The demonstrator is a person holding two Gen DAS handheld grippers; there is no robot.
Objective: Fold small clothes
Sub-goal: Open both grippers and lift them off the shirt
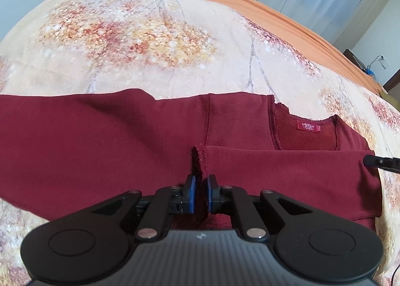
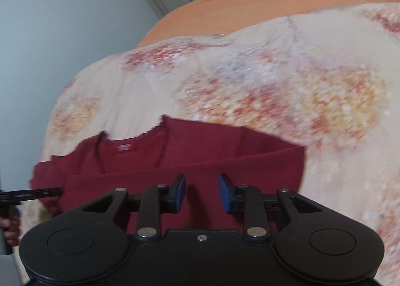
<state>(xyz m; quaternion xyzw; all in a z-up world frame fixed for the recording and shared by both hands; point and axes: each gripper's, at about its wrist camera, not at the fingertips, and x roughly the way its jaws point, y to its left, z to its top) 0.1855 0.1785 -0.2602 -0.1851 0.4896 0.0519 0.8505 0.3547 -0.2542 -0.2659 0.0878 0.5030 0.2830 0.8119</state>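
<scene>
Dark red top (image 1: pixel 125 136) spread flat on a floral blanket (image 1: pixel 150 36) over a bed, an orange sheet (image 1: pixel 275 16) showing along the far edge toward 1 o'clock. Neck opening with a red label (image 1: pixel 308 127) at 2 o'clock in the left wrist view. One sleeve (image 1: pixel 287 168) folded across the body, its cuff ending at centre. Left hand-held gripper (image 1: pixel 200 192) clamped on a raised ridge of the red fabric near that cuff, blue pads (image 1: pixel 192 193) pressing from both sides. Right hand-held gripper (image 2: pixel 202 192) with blue pads apart, nothing between them, poised above the folded sleeve; view blurred. Left tool's tip (image 2: pixel 50 192) at 9 o'clock there, with part of a hand (image 2: pixel 8 228) below.
</scene>
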